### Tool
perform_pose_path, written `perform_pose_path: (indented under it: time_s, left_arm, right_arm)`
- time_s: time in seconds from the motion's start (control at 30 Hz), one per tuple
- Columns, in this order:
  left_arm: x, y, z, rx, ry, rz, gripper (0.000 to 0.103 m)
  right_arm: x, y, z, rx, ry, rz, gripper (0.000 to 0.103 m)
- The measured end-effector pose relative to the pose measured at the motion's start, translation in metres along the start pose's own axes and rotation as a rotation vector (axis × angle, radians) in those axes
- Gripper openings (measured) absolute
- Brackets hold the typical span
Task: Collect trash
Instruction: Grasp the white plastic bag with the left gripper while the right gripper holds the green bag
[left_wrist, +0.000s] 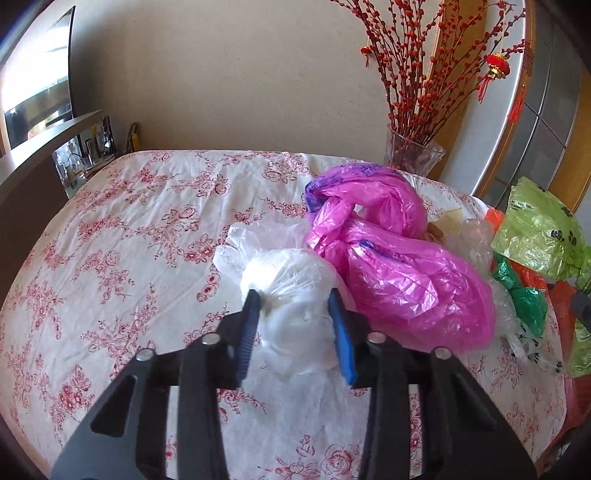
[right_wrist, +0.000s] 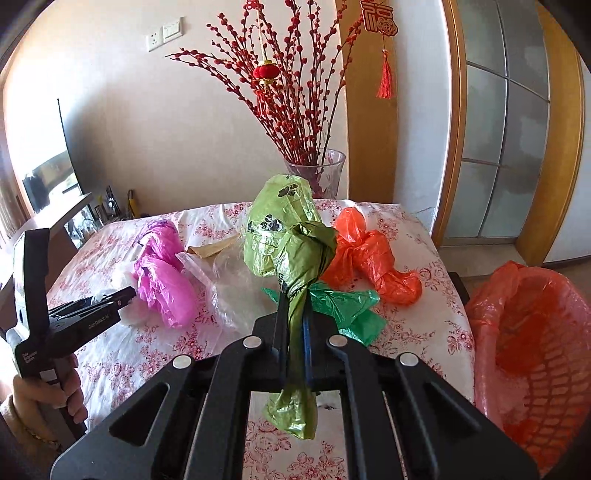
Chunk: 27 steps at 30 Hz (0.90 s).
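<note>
Left tool (left_wrist: 295, 306) clamped on white bag (left_wrist: 291, 295), right tool (right_wrist: 293, 301) clamped on green bag (right_wrist: 284, 229)

"GenRobot.AI" on left gripper (right_wrist: 130, 293), 福 on hanging ornament (right_wrist: 379, 16)

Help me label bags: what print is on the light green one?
Black paw prints on the light green bag, clearest in the right wrist view.

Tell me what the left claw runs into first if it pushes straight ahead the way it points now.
The white plastic bag: it already sits between the left claw's fingers. Beyond it lies the flowered tablecloth; the pink bag sits to the right, likely off that line.
</note>
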<state>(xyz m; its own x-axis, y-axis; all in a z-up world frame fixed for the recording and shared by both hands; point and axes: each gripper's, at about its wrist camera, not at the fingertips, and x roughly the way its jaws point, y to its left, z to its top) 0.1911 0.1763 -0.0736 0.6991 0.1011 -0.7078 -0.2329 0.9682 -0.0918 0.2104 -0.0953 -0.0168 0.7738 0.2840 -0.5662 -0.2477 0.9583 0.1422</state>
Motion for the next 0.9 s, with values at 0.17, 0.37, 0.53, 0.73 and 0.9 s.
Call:
perform_pose_path:
  time_s: [0.17, 0.37, 0.53, 0.73, 0.9]
  left_arm:
    - [-0.014, 0.007, -0.006, 0.002, -0.031, -0.02, 0.011]
    - [-0.039, 0.026, -0.016, -0.028, -0.07, -0.009, 0.01]
    - [-0.063, 0.017, -0.013, -0.001, -0.106, -0.038, 0.01]
    - [-0.088, -0.021, -0.009, 0.058, -0.148, -0.134, 0.01]
    - [-0.101, -0.065, -0.012, 0.123, -0.161, -0.22, 0.01]
  right_arm:
    - [-0.009, -0.003, -0.005, 0.005, -0.007, -0.004, 0.007]
    - [-0.023, -0.01, -0.006, 0.012, -0.031, -0.009, 0.007]
    - [-0.033, -0.019, -0.008, 0.028, -0.047, -0.018, 0.007]
    - [-0.051, -0.035, -0.011, 0.055, -0.073, -0.044, 0.007]
    - [-0.068, -0.051, -0.017, 0.085, -0.107, -0.09, 0.007]
